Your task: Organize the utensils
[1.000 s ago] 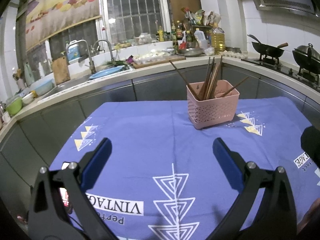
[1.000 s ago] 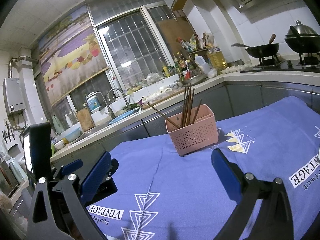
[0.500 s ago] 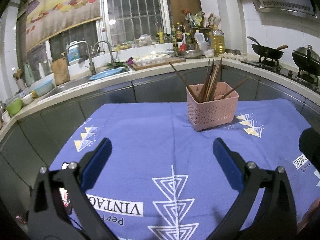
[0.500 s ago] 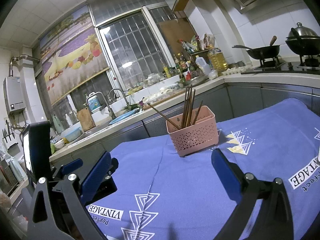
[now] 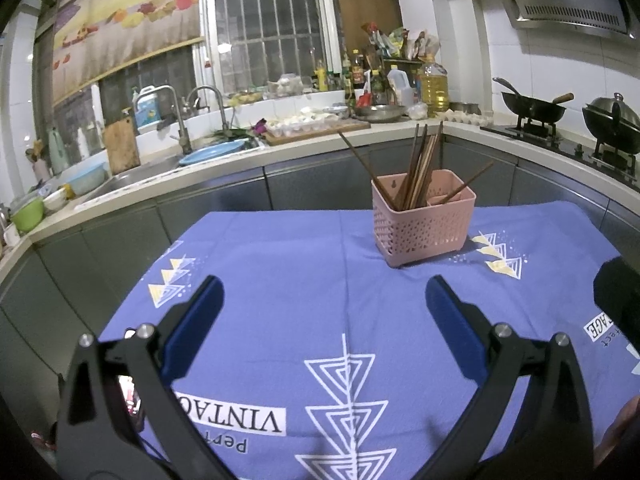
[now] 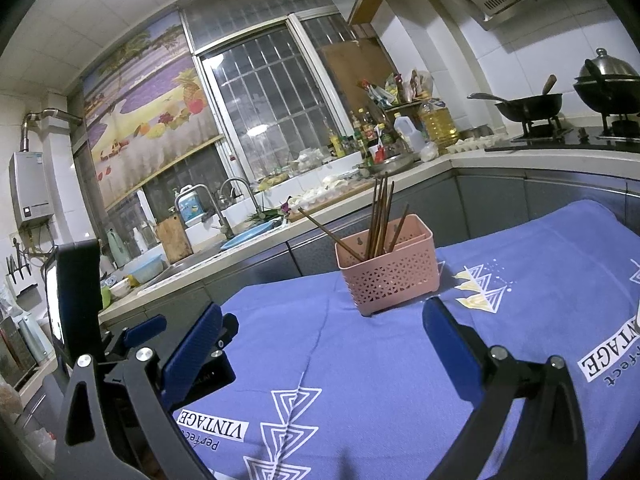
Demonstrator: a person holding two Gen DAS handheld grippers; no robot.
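Note:
A pink perforated basket [image 5: 423, 221] stands on the blue tablecloth [image 5: 304, 272] and holds several brown chopsticks [image 5: 420, 164] standing on end. It also shows in the right wrist view [image 6: 390, 270] with the chopsticks [image 6: 380, 216]. My left gripper [image 5: 324, 300] is open and empty, well short of the basket. My right gripper [image 6: 322, 330] is open and empty, also short of the basket. The left gripper's body [image 6: 132, 344] shows at the left of the right wrist view.
A grey kitchen counter [image 5: 224, 168] curves behind the table, with a sink and taps [image 5: 180, 120], a blue basin [image 5: 212, 156], bottles [image 5: 432, 84] and a wok on the stove [image 5: 532, 108]. The tablecloth carries white triangle prints and "VINTAGE" lettering.
Both wrist views have tilted slightly, so the basket sits a little lower in frame. Both grippers stay open and empty.

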